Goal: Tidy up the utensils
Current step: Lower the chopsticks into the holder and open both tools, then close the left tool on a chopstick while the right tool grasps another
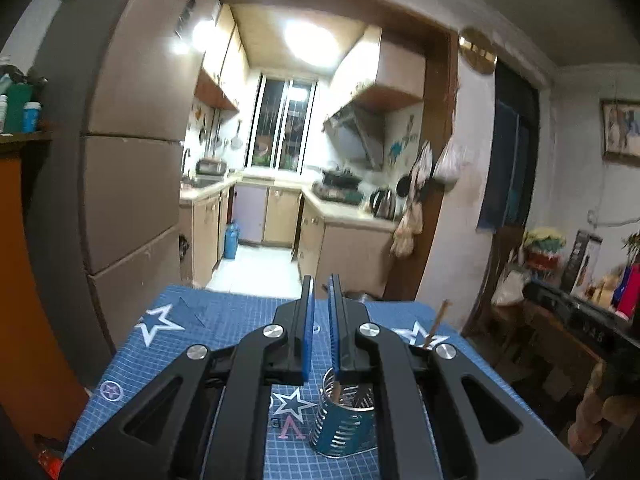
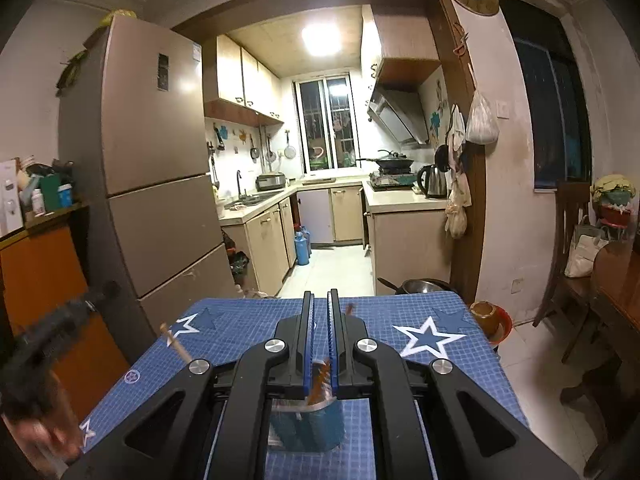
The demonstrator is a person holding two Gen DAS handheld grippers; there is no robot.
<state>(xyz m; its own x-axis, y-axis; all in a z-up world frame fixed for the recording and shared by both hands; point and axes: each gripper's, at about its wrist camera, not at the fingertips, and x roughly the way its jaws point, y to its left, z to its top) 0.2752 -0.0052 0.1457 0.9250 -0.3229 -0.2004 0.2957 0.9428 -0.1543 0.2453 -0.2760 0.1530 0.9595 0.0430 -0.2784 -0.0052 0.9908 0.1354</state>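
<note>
A slotted metal utensil holder [image 1: 345,416] stands on the blue star-patterned mat [image 1: 224,320], just below and right of my left gripper [image 1: 320,292]. The left jaws stand nearly closed with a narrow gap and nothing between them. A brown chopstick [image 1: 437,324] sticks up at the right, behind the gripper's arm. In the right wrist view the holder [image 2: 308,424] sits directly under my right gripper [image 2: 320,300], which is shut on a brown wooden utensil [image 2: 320,376] that reaches down into the holder. The left gripper's blurred body and a chopstick [image 2: 176,340] show at the left.
The mat-covered table [image 2: 440,360] ends ahead at an open kitchen doorway. A fridge [image 2: 152,168] stands left, an orange cabinet [image 2: 44,272] beside it. A bowl [image 2: 486,316] and a dark pot [image 2: 424,285] sit beyond the table's far right corner. Wooden chairs [image 2: 576,264] stand right.
</note>
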